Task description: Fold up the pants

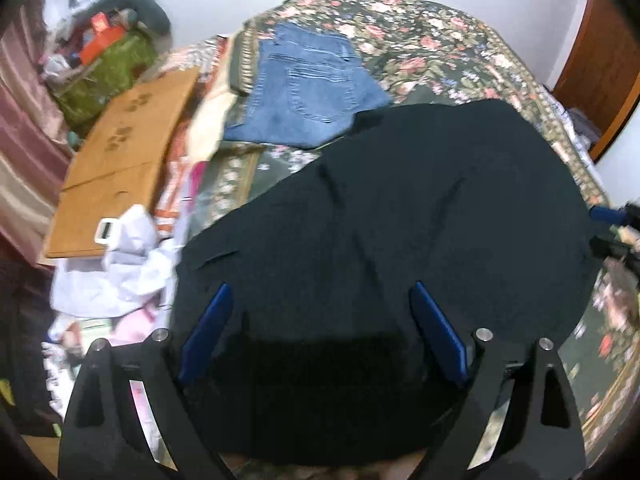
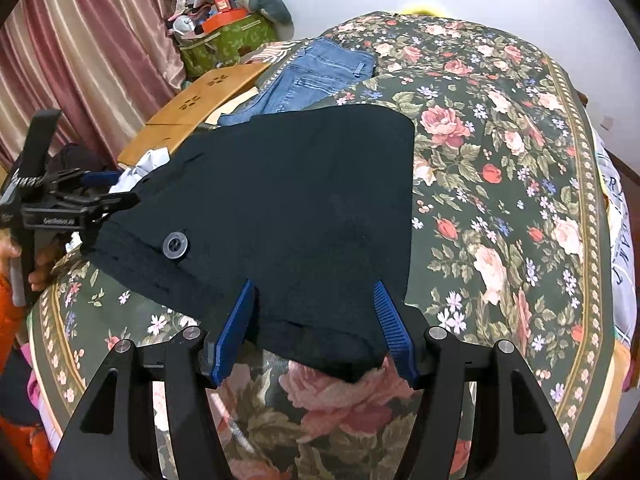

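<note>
We see the left claw (image 1: 320,292) spread wide over the dark pants (image 2: 280,200). The right claw (image 2: 314,286) stands half-open astride their hem on the floral bed (image 2: 500,160).

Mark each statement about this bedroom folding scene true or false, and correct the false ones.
1. The dark pants lie on a floral bedspread. True.
2. A pair of blue jeans lies beyond the dark pants. True.
3. The button on the dark pants is bright red. False: it is grey.
4. The left gripper has its fingers clamped shut on the cloth. False: its fingers stand wide apart over the pants, open.
5. A flat brown cardboard sheet lies beside the bed clutter. True.
6. The curtain is plain green. False: it is pinkish with pale stripes.
</note>
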### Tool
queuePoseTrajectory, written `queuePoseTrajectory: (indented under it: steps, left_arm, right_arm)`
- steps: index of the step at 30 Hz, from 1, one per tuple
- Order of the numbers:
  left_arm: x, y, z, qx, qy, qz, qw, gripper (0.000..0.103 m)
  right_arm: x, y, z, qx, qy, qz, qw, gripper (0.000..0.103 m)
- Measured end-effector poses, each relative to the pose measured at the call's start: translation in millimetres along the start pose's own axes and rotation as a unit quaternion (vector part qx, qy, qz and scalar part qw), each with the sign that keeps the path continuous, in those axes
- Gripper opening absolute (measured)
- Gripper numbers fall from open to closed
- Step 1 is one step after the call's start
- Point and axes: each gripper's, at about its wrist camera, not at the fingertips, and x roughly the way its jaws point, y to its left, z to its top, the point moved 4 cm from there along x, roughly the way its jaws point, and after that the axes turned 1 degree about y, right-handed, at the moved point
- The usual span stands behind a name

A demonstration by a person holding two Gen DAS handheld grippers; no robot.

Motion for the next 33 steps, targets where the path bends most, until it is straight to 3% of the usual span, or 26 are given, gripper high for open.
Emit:
queuePoseTrajectory:
  steps: [4,8,12,16,23,29,33]
  left_arm:
    - [-11,19,-22,-0.005,0.000,0.037,0.9993,0.091]
    - [-36,55,-36,-0.086,-0.019,0.027,0.9958,0.091]
    - [-57,83,-44,-0.177,-0.033,-0.016,0.9835,0.091]
    - [-57,88,-54,-0.222,-0.005,-0.058,0.9734,0.093]
    - [-36,74,-88,-0.263,0.062,-0.122,0.9552,0.093]
    - [-25,70,-96,-0.289,0.085,-0.167,0.9389,0.098]
    - [-11,70,-88,-0.323,0.101,-0.213,0.9166,0.102]
  right_arm:
    - [-5,3,-2,-0.014,0.009,-0.016,1.000,0.059]
    - [-15,8,6,-0.030,0.020,-0.027,0.999,0.059]
    - [-30,29,33,-0.047,-0.024,-0.016,0.998,0.059]
    - [-20,58,54,-0.069,-0.049,-0.004,0.996,0.062]
    - [38,91,49,-0.120,0.006,-0.006,0.993,0.062]
    - [38,87,41,-0.129,0.029,0.023,0.991,0.065]
    - [40,92,36,-0.138,0.026,0.023,0.990,0.068]
